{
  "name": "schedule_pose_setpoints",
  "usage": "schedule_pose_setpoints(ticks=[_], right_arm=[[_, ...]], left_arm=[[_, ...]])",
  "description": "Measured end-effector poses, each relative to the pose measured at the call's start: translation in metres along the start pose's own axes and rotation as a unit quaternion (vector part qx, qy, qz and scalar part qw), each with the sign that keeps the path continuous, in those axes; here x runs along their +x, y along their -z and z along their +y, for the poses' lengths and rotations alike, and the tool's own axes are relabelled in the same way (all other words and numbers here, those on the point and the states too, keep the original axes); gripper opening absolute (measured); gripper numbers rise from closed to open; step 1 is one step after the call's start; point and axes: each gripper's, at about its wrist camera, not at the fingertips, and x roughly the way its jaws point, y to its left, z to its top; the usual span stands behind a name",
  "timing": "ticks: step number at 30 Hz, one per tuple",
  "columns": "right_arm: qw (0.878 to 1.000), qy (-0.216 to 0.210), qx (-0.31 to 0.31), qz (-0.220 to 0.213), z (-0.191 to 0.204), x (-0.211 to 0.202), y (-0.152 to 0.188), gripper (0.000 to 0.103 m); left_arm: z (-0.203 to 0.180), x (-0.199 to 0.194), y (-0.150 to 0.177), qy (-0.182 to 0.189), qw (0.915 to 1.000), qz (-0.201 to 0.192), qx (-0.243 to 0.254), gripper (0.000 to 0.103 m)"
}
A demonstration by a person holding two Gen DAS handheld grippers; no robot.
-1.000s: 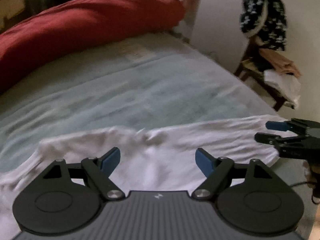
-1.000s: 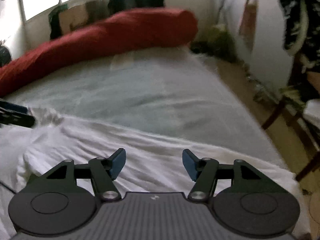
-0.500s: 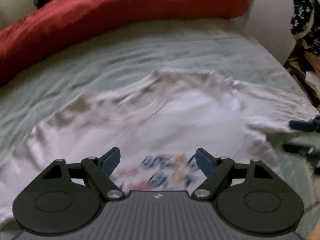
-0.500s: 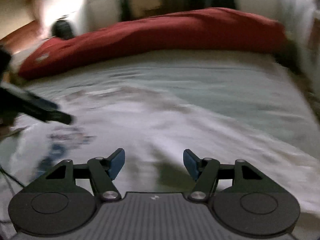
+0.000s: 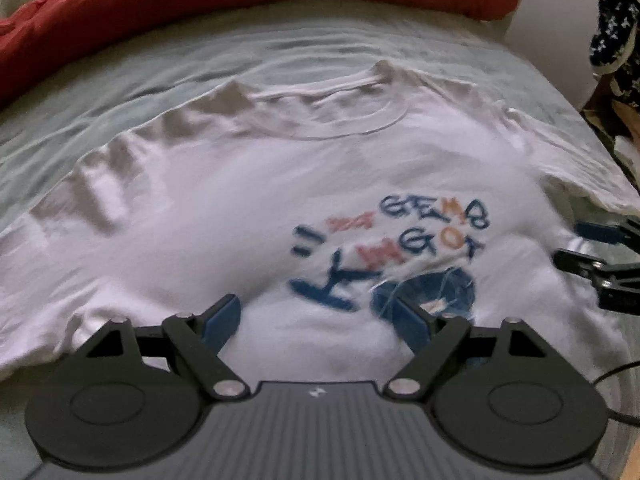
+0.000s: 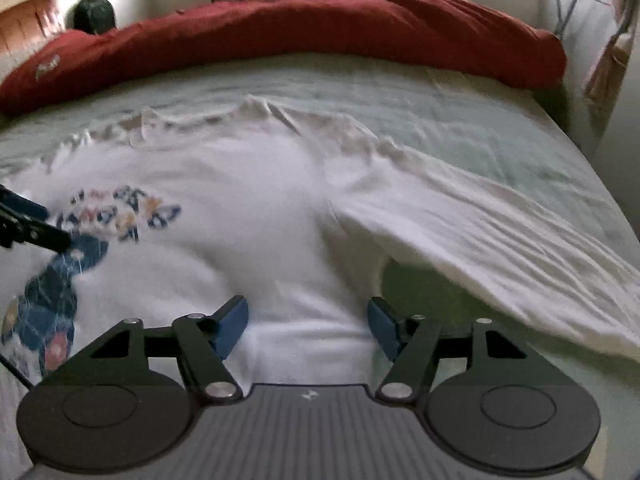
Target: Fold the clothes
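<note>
White printed T-shirt (image 5: 248,200) spread print-up on bed (image 5: 120,80). Left gripper (image 5: 318,318), right gripper (image 6: 308,322) over lower part, both wide open, holding nothing.

A lived-in home bedroom.
A bed (image 6: 460,120) is filling the room, a red duvet (image 6: 320,36) is lying bunched along it, and clothes (image 5: 612,32) are hanging nearby.

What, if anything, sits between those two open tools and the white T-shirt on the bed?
Nothing visible. The white T-shirt lies spread print-up on the bed, right under the open left tool and the open right tool. The red duvet lies well behind it.
</note>
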Motion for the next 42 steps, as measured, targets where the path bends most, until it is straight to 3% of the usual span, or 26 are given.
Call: schedule_pose_setpoints(ticks=[2, 6, 10, 14, 19, 24, 28, 30, 32, 35, 38, 42], right_arm=[[1.0, 0.012, 0.01, 0.009, 0.002, -0.007, -0.003, 0.08], [1.0, 0.007, -0.008, -0.016, 0.021, -0.018, -0.011, 0.08], [1.0, -0.006, 0.0, 0.0, 0.027, -0.007, -0.007, 0.081], [1.0, -0.019, 0.008, 0.015, 0.034, 0.004, -0.002, 0.097], [0.999, -0.016, 0.0, 0.029, 0.037, 0.008, -0.004, 0.103], [1.0, -0.013, -0.001, 0.027, 0.04, 0.011, -0.004, 0.103], [1.0, -0.012, -0.003, 0.027, 0.041, 0.012, -0.005, 0.103], [1.0, -0.006, -0.004, 0.026, 0.043, 0.012, -0.005, 0.103], [1.0, 0.003, -0.003, 0.027, 0.046, 0.011, -0.005, 0.103], [0.999, 0.017, 0.007, 0.034, 0.049, 0.008, -0.006, 0.103], [0.998, 0.029, 0.019, 0.044, 0.05, 0.0, -0.008, 0.103], [0.999, 0.011, 0.025, 0.026, 0.051, -0.022, -0.002, 0.103]], left_arm=[[0.006, -0.007, 0.0, 0.011, 0.9998, -0.008, -0.015, 0.083], [0.017, -0.012, 0.001, 0.031, 0.9989, -0.022, -0.026, 0.083], [0.033, -0.009, 0.019, 0.024, 0.9984, -0.011, -0.051, 0.083], [0.046, -0.023, 0.042, 0.019, 0.9966, -0.004, -0.08, 0.083], [0.049, -0.041, 0.049, 0.025, 0.9948, -0.005, -0.098, 0.083], [0.057, -0.04, 0.063, -0.006, 0.9969, 0.022, -0.075, 0.082], [0.065, -0.058, 0.062, 0.017, 0.9977, 0.0, -0.065, 0.082], [0.062, -0.06, 0.054, 0.031, 0.9989, -0.028, -0.02, 0.083], [0.062, -0.048, 0.043, 0.035, 0.9987, -0.036, 0.009, 0.083], [0.078, -0.019, 0.027, 0.016, 0.9997, -0.016, 0.002, 0.079], [0.085, -0.034, 0.023, 0.038, 0.9988, -0.031, -0.006, 0.08], [0.08, -0.066, 0.036, 0.058, 0.9976, -0.037, 0.012, 0.081]])
